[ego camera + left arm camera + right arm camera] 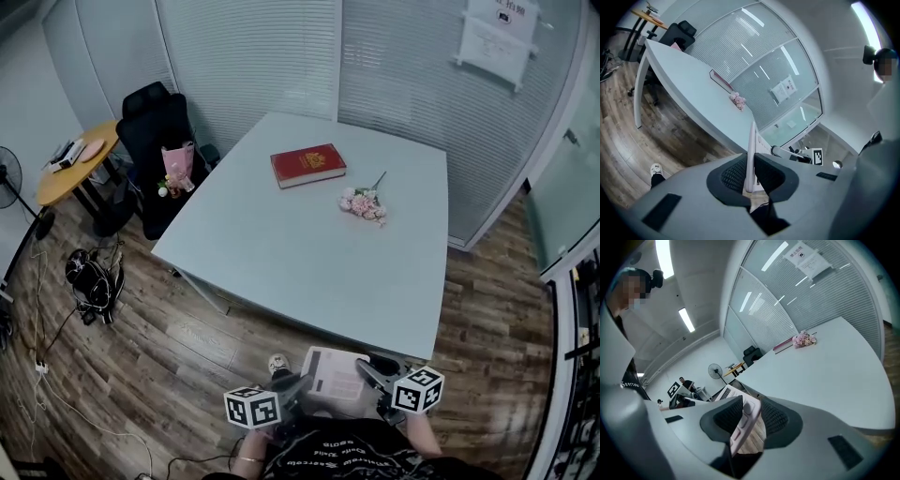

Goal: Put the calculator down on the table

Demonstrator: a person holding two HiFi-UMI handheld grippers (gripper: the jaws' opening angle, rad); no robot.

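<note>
Left hand-held gripper (750, 179) and right hand-held gripper (746, 417) both pinch the calculator (335, 373); carry it level past the near edge of the bench (281, 262), then lower gently.

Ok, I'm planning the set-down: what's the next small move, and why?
Probably carry the calculator forward over the table: the left claw and right claw grip it, seemingly short of the near edge, and the table's near part is bare.
</note>
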